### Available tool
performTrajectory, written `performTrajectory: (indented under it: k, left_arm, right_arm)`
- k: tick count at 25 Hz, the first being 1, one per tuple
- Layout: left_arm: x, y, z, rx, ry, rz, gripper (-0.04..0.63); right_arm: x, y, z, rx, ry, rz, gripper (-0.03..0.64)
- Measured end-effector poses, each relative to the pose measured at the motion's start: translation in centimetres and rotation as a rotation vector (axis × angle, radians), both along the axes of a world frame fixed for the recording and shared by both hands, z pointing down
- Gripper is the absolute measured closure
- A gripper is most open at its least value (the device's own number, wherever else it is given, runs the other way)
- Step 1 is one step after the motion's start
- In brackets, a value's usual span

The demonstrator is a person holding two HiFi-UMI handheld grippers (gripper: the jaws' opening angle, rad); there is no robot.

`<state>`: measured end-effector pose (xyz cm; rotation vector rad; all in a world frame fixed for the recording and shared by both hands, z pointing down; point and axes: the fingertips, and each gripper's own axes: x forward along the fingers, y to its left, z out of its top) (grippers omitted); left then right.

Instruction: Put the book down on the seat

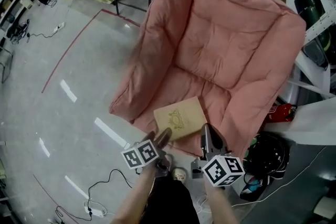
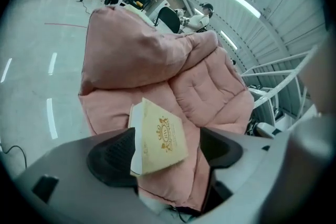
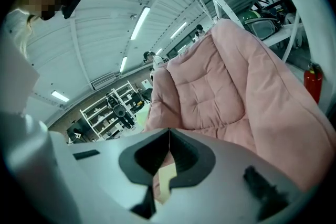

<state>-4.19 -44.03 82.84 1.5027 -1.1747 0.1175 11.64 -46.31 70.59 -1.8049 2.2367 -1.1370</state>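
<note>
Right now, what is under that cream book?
The pink seat cushion; the book lies on it near its front edge. The patch directly beneath is hidden.

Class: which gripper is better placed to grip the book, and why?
Left, probably: the left gripper has open jaws either side of the book on the seat; the right gripper is shut.

Warehouse-like lab: metal shelving (image 3: pixel 102 113), corrugated roof (image 3: pixel 105 13), taped concrete floor (image 1: pixel 47 128).

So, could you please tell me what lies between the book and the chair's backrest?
Only bare pink seat cushion separates book and backrest, per the head view.
</note>
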Motion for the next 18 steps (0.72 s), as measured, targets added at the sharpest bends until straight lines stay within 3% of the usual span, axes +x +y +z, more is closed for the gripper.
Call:
performTrajectory:
  k: [5, 8, 12, 18]
  left_arm:
    - [-0.9, 0.5, -5.5, 0.074, -0.016, 0.02, 0.231]
    - [-1.2, 1.4, -8.2, 0.093, -0.034, 0.02, 0.327]
    - [-1.9, 2.5, -11.8, 0.125, -0.074, 0.043, 0.418]
    - [-1.9, 3.6, -18.1, 0.161, -0.077, 0.039, 0.527]
  right_arm:
    - [-1.7, 0.6, -4.4, 0.03, -0.009, -0.028, 0.603]
    - [-2.6, 1.1, -7.1, 0.043, -0.018, -0.045, 0.603]
    - [-4.2, 1.5, -11.1, 0.082, -0.028, -0.072, 0.603]
    - [-5.0, 2.5, -16.8, 0.123, -0.024, -0.092, 0.603]
